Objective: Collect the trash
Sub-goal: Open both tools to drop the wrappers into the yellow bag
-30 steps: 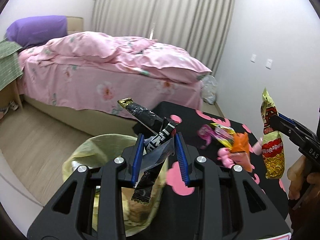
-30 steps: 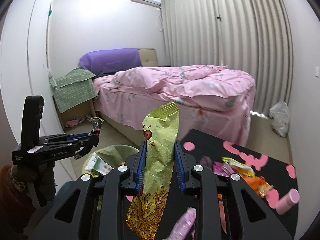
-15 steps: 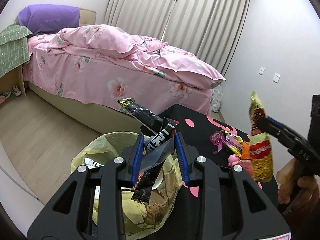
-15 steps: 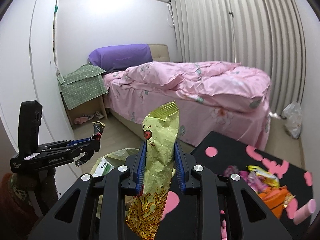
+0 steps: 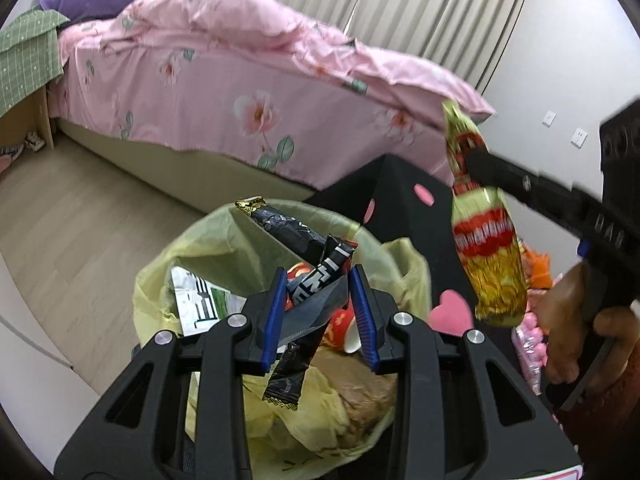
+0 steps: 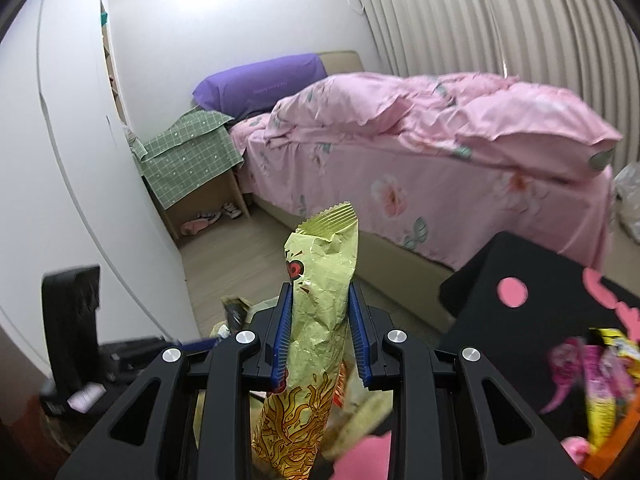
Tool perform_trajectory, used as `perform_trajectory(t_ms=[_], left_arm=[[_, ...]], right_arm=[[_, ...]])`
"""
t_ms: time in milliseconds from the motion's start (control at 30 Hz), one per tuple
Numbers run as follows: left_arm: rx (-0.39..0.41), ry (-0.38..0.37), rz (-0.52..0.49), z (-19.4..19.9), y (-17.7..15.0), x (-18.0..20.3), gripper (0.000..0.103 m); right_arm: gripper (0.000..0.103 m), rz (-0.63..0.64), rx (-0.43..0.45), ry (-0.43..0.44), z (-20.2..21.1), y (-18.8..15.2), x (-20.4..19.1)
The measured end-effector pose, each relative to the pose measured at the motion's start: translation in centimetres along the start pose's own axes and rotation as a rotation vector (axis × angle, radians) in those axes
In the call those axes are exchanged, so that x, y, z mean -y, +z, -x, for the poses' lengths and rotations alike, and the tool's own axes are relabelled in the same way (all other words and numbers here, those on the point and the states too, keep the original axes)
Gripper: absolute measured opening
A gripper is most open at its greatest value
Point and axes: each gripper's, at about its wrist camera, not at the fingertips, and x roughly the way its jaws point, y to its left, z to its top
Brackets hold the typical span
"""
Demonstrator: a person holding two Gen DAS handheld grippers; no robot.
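Your left gripper [image 5: 320, 312] is clamped on two black wrappers [image 5: 308, 276] right over the trash bin [image 5: 404, 256]. Right gripper [image 6: 320, 332] pinches one yellow snack bag [image 6: 320, 280] just beside the bin. Let go early and that long bag could catch the rim and tip out.

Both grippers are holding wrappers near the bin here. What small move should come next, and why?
Probably open the left gripper: its black wrapper already hangs over the mouth of the yellow-lined bin, so it should drop in. The right gripper holds its yellow snack bag beside the bin, so it likely follows.
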Motion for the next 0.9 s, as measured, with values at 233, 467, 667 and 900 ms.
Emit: perform_trajectory(t_ms=[233, 467, 667, 900], left_arm=[[-0.107, 0.088, -0.007, -3.3, -2.0, -2.4, 0.03], [-0.089, 0.05, 0.031, -2.2, -2.3, -3.2, 0.03], [-0.008, -0.032, 0.125, 0.2, -1.0, -3.8, 0.054], [0.132, 0.055, 0.146, 4.4, 1.2, -3.2, 0.062]], right_arm=[[0.026, -0.06, -0.07, 0.037, -4.6, -0.2, 0.6], [0.026, -0.066, -0.145, 0.045, -7.7, -1.5, 0.7], [0.034, -0.095, -0.2, 0.089, -8.4, -2.2, 0.9], [0.049, -0.092, -0.196, 0.085, -5.6, -1.7, 1.1]])
